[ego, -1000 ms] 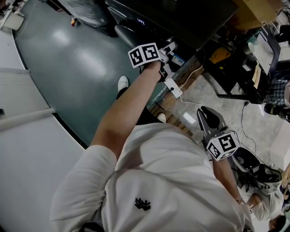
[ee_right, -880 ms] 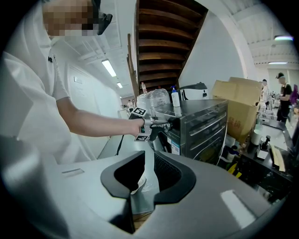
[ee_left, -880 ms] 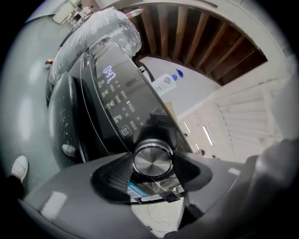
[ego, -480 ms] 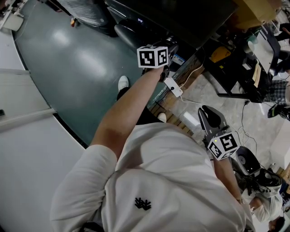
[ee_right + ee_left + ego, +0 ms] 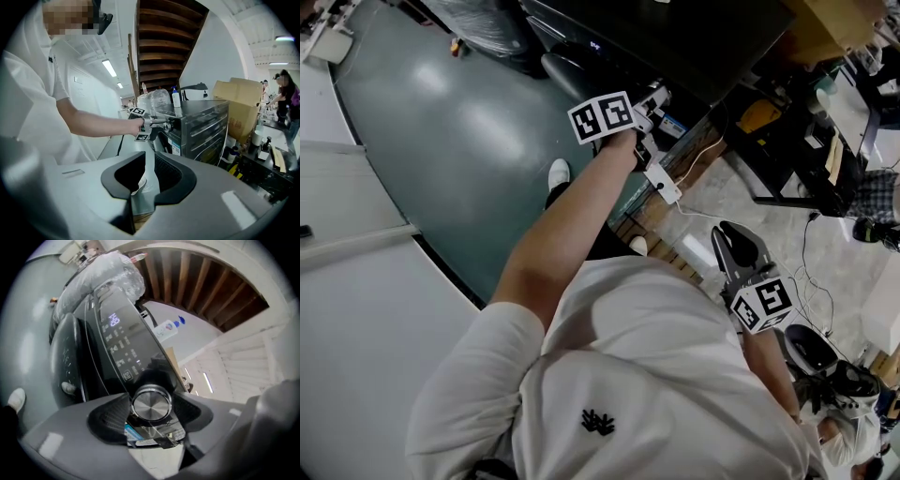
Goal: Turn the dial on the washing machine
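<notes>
Gripping the silver dial (image 5: 151, 404) on the washing machine (image 5: 117, 348) panel, our left tongs (image 5: 649, 101) pinch it from both sides. Their marker cube (image 5: 601, 116) has rolled back to its earlier facing, suggesting a reversed twist. Our right tongs (image 5: 149, 176) hang slightly apart, empty.

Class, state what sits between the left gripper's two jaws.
The silver dial, clamped by the left gripper; the left gripper view shows it.
</notes>
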`<state>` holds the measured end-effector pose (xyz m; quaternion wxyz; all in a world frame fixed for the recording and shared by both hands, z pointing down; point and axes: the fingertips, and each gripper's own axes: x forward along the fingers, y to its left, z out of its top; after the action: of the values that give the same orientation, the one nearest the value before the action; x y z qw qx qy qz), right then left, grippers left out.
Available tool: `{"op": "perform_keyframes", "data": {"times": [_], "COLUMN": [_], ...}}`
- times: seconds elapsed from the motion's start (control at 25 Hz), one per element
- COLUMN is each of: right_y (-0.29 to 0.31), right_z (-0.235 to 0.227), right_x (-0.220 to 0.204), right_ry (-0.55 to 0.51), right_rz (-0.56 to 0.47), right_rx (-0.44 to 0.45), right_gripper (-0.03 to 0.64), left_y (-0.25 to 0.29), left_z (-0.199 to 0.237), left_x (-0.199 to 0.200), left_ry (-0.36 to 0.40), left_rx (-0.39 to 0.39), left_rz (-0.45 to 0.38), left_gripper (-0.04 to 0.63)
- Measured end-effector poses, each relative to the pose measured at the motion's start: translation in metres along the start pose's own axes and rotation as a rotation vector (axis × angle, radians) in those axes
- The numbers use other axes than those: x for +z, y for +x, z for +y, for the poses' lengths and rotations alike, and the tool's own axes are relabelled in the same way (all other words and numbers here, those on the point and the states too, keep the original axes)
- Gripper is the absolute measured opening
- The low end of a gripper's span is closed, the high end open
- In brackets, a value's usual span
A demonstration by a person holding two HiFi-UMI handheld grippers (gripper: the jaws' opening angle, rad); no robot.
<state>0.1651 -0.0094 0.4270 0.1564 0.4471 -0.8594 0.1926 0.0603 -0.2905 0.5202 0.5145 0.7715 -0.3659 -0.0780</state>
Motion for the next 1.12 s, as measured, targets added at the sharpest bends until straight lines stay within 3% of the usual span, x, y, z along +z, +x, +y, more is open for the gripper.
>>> {"op": "perform_keyframes", "data": {"times": [0.16, 0.4, 0.52, 0.68, 0.88, 1.0, 1.12], "right_y": [0.0017, 0.001, 0.0012, 0.002, 0.0014, 0.0012, 0.0014], "right_z": [0.0008, -0.0007, -0.0012, -0.0004, -0.0017, -0.0012, -0.0024], "right_x": [0.0007, 0.0002, -0.0022, -0.0008, 0.0002, 0.0005, 0.0002], "right_ry": [-0.001, 0.001, 0.005, 0.001, 0.0, -0.001, 0.001], "right_rz": [0.001, 0.007, 0.004, 0.005, 0.005, 0.006, 0.004], "right_rx": [0.008, 0.006, 0.008, 0.012, 0.01, 0.01, 0.011], "right_gripper": [0.049, 0.049, 0.049, 0.049, 0.049, 0.049, 0.049], "left_y": [0.0042, 0.0066, 0.0067, 0.0061, 0.0046, 0.0044, 0.0047], "left_z": [0.0055, 0.0049, 0.0032, 0.0003, -0.0016, -0.0021, -0.0023], "left_x": [-0.0022, -0.003, -0.0023, -0.0026, -0.0025, -0.0027, -0.0023], "left_ry": [-0.115, -0.129, -0.063, 0.135, 0.286, 0.313, 0.276], "left_rx": [-0.032, -0.037, -0.023, 0.04, 0.1, 0.107, 0.088], "left_rz": [0.005, 0.009, 0.02, 0.047, 0.062, 0.065, 0.059], "left_gripper": [0.322, 0.322, 0.321, 0.321, 0.319, 0.321, 0.321]}}
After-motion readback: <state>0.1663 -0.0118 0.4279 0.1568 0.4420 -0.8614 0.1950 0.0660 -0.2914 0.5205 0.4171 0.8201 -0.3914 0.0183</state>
